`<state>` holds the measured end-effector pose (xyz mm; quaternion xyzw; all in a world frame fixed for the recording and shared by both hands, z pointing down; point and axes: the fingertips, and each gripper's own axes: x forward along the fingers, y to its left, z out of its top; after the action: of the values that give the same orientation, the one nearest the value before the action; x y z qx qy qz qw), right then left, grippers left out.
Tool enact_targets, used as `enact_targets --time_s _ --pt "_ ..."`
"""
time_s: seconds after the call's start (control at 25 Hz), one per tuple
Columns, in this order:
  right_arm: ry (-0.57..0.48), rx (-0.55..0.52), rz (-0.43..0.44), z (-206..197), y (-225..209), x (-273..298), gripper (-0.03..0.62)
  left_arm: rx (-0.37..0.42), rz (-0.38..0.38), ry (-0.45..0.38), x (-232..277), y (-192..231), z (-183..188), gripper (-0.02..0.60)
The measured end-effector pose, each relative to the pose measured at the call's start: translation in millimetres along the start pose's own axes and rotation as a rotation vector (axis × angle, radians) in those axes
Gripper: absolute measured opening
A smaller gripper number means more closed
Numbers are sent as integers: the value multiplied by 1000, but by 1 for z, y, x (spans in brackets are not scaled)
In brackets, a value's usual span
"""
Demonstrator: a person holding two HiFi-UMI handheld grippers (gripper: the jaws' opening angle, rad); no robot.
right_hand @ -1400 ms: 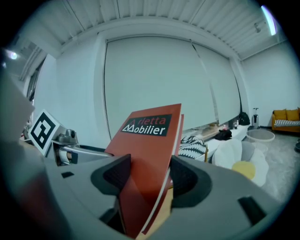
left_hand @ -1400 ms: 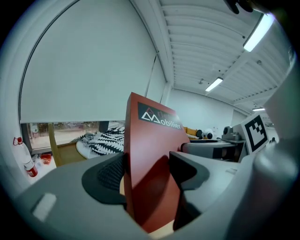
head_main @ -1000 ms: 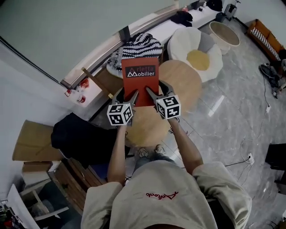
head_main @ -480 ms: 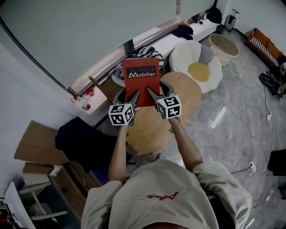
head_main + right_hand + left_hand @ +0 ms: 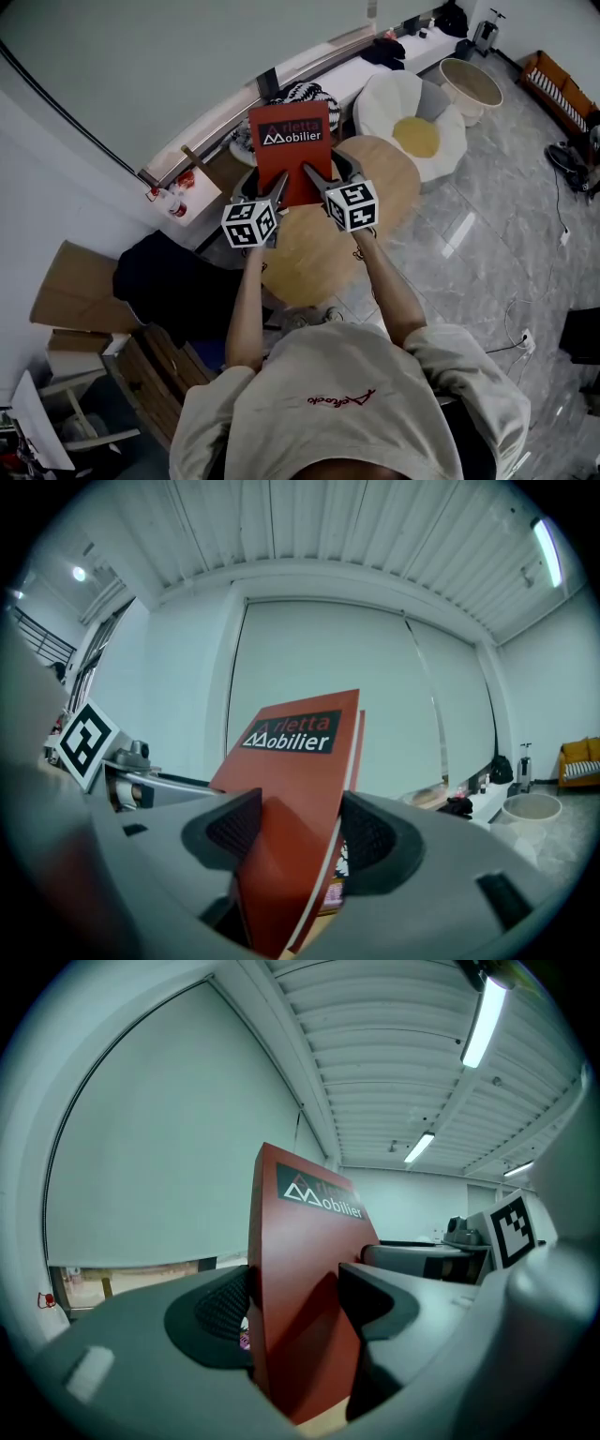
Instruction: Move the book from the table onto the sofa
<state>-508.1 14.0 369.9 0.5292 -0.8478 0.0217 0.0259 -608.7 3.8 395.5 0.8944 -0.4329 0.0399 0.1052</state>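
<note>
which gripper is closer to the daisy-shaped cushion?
Right. The right gripper, shut on the book's right edge, is on the side facing the daisy-shaped cushion; the left gripper, shut on the book's left edge, sits farther away.

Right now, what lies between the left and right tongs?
The red book: the left tongs and right tongs each clamp its near edge, as the head view and both gripper views show.

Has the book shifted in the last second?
Yes, slightly. The red book now covers more of the striped cushion beyond it, so it moved forward or upward.
</note>
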Motion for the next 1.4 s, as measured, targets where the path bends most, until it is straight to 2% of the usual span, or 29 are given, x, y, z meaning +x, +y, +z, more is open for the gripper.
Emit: enact_targets --time_s 0.4,0.96,1.4 --pt "-18 -9 -47 8 -19 -14 252 21 -61 -5 13 -20 6 296" --pt "-9 -8 -284 7 -36 -72 252 37 -280 26 25 -69 2 296" --pt "6 3 -484 -3 -58 -155 252 45 -474 63 31 -149 -17 296"
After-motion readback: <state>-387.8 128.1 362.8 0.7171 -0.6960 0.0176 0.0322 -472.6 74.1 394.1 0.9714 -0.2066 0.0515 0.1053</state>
